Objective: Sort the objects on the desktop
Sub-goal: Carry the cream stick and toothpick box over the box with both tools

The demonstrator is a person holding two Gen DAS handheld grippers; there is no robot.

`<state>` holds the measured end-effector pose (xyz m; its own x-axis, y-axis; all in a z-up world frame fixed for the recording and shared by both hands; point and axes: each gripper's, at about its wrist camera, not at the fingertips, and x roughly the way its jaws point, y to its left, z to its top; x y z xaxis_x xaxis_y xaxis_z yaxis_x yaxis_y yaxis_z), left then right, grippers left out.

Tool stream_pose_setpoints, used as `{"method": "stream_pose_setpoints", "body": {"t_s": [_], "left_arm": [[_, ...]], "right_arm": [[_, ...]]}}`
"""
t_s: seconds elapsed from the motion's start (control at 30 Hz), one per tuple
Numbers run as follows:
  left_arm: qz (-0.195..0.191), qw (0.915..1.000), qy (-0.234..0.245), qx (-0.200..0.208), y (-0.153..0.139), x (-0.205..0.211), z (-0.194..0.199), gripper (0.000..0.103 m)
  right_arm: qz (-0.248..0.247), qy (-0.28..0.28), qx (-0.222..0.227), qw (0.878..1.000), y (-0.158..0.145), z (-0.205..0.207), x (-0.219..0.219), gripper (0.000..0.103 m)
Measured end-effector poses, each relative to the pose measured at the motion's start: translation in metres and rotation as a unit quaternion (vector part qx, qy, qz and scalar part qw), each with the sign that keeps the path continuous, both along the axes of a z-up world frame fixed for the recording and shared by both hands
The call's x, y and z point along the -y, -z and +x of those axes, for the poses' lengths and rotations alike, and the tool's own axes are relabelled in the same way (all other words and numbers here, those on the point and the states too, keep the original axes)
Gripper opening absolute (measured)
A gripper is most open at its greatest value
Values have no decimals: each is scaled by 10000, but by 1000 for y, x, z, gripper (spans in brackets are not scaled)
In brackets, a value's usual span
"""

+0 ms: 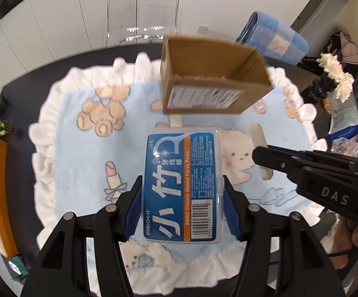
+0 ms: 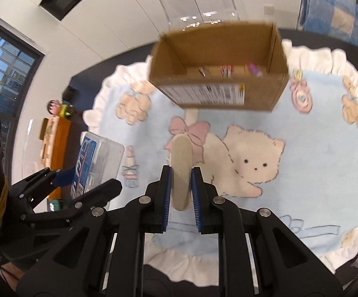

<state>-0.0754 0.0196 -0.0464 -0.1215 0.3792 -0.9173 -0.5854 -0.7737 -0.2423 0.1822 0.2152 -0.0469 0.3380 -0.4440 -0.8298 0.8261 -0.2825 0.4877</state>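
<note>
**Both grippers loaded above the mat**

Left gripper [image 1: 181, 198]: jaws clamped on a blue floss pick box [image 1: 182, 185], held above the light-blue cartoon mat [image 1: 80, 163]. Right gripper [image 2: 181, 193]: jaws closed on a flat wooden stick [image 2: 181, 170], pointing forward. Ahead of both, an open cardboard box [image 2: 218, 94] on the mat, small items inside. Beyond it, a folded blue towel [image 1: 273, 39] on the dark desk [image 1: 20, 86].

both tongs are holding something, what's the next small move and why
Probably carry the left tongs forward to the open cardboard box and let go there. They are shut on the floss pick box, which sits just short of the box, and small items already lie inside. The right tongs grip a wooden stick and can follow.
</note>
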Motion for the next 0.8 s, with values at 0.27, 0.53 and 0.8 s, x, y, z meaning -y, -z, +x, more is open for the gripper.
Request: {"method": "stream_pose_setpoints", "body": {"t_s": [0.27,0.53,0.8], "left_arm": [[172,9993,-199,-254,-78,1,8,57],[288,9983,-429,-257,-117,-2,4,57],[412,9984,-359,-175,-122,-21,-10,57]], "right_arm": [[-169,-112,-165,9997,-77,-10,-13,16],[-226,-2,-358,9991,-108,-27,-20,16],[-271,143,-353,9989,-112,-48,-7,16]]}}
